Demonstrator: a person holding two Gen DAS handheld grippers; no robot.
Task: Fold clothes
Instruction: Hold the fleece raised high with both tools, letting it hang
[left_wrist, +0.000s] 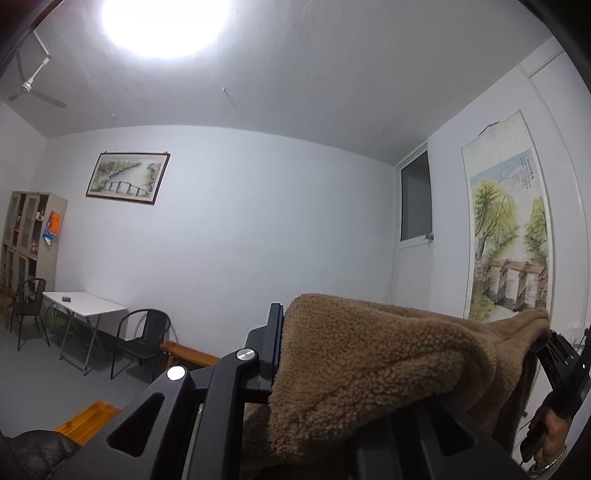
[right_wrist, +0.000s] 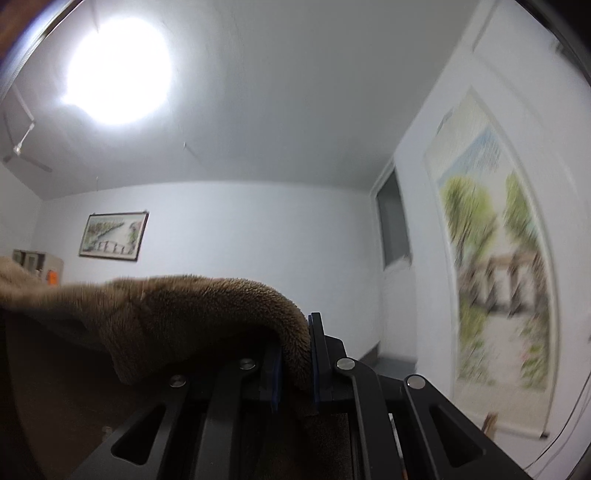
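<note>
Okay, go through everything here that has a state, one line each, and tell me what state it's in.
Left gripper: shut on brown fleece garment, held up in the air.
Right gripper: shut on the same garment.
Ceiling light: on.
Ceiling fan: appears still.
Cabinet: doors shut.

Open air above draped fleece garment (left_wrist: 354, 354)

Both grippers (right_wrist: 295, 354) were black with blue finger pads (right_wrist: 275, 373) and round silver screws (right_wrist: 346, 363).
</note>
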